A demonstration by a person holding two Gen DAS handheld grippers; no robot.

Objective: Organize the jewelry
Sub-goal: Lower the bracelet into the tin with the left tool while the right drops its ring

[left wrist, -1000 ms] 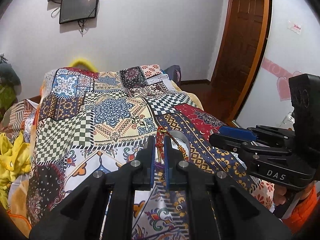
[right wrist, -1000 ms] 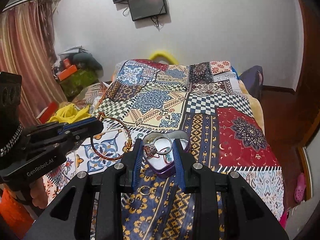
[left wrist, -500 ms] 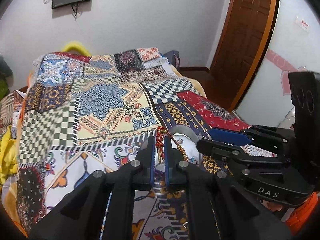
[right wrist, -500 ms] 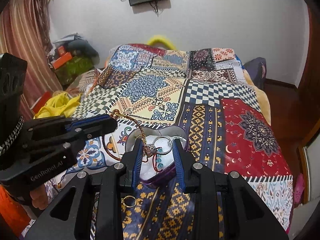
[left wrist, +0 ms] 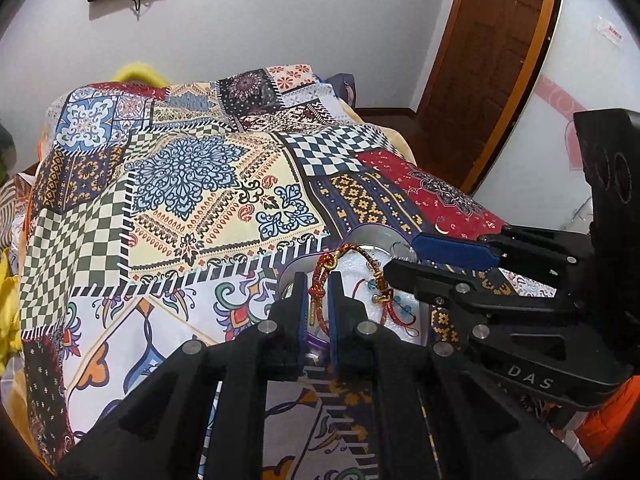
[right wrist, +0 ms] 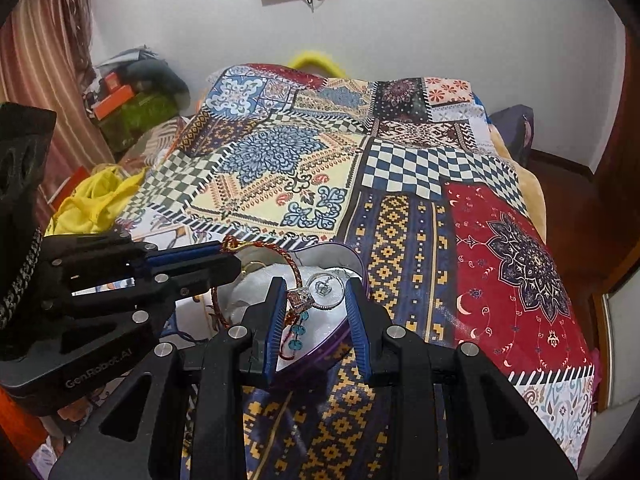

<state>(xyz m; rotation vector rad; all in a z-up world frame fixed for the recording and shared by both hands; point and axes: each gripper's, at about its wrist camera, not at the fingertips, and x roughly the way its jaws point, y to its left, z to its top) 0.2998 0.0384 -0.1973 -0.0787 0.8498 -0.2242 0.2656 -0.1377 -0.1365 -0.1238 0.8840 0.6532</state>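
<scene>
Nearest, the left claw (left wrist: 318, 300) pinches the red and gold braided bracelet (left wrist: 320, 280), a light, limp cord best held at its knotted end, as here; its loop droops over the heart-shaped tin (right wrist: 340, 250). The right claw (right wrist: 314, 312) stands open, its fingers straddling the tin's near point, rings (right wrist: 322, 290) and a beaded strand lying between them. Beyond stretches the patchwork bedspread (right wrist: 400, 168) of the bed.
</scene>
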